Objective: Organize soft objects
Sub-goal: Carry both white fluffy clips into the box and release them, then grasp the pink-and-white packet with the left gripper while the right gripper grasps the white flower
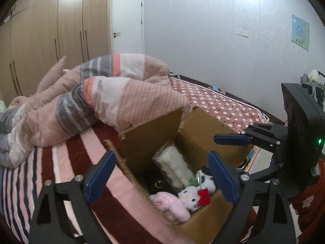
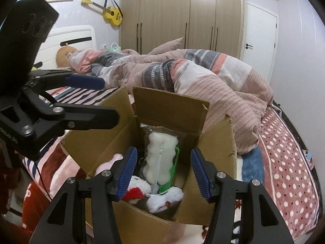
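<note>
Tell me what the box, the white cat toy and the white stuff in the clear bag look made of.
Box: plain brown corrugated cardboard, matte, with torn, ragged flap edges. White cat toy: fuzzy plush fabric with a red cloth bow. Bagged white stuff: fluffy, likely cotton or plush; the glossy clear wrapper looks like plastic film.

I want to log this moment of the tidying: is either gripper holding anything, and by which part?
Nothing is held. The left gripper and right gripper both hang open above the cardboard box.
</note>
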Demonstrator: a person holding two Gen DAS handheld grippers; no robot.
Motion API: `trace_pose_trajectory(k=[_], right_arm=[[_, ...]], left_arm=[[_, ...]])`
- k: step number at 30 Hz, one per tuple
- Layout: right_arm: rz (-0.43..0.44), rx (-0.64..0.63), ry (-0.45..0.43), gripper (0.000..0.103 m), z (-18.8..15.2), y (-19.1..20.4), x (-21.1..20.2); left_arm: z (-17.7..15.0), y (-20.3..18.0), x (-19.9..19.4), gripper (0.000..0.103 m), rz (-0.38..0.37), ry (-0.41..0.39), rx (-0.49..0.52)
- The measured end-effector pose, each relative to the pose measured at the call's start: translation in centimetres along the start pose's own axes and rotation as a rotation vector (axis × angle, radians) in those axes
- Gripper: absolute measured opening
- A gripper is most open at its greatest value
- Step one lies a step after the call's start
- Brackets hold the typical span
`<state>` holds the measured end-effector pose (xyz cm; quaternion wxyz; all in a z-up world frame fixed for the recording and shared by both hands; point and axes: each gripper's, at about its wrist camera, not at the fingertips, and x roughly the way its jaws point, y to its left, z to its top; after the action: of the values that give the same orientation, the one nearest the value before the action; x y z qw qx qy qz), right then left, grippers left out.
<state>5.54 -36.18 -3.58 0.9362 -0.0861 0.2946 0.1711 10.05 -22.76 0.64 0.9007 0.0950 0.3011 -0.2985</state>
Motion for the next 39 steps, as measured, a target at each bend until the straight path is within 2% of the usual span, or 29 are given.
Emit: trace_pose_trajectory(k=[4,10,11,13,17,22,30,35,39], right_arm=[[-0.008,-0.02,-0.004,0.052,1.0,1.5,-0.6],[0.016,-0.055,-0.032,0.053,3.4,5.3,-1.1],[0.031,-0.063,-0.038,0.053,3.8,6.2,-1.1],[0.06,-0.08,-0.048,0.056,4.7,8.2,-0.8],[0.153,-0.121,-0.054,0.057,6.1,13.1,0.5],[0.292,-0.148,0.015,0.058,6.5,19.1,4.5],[0.39,-0.125,0.165,0.061,2.9,24.1,13.3],[0.367,-0.135,0.233,0.061,0.3,25.4,18.2],[0.372,-0.136,0.259,0.061,-0.3,25.7,20.8]], left_arm=[[-0.7,1.0,-2.2,0.093,0.038,-0.035,-0.001],[-2.8,5.1,-6.7,0.094,0.117,-0.08,-0.055],[-3.1,5.9,-7.5,0.094,0.138,-0.086,-0.064],[-4.3,8.0,-9.3,0.102,0.188,-0.095,-0.085],[-7.0,12.2,-12.5,0.102,0.287,-0.097,-0.131],[-11.6,17.1,-14.5,0.102,0.363,-0.059,-0.214],[-18.6,22.3,-12.9,0.102,0.339,0.03,-0.359],[-21.2,24.1,-10.2,0.102,0.308,0.086,-0.422],[-22.5,24.8,-8.5,0.102,0.273,0.114,-0.461]])
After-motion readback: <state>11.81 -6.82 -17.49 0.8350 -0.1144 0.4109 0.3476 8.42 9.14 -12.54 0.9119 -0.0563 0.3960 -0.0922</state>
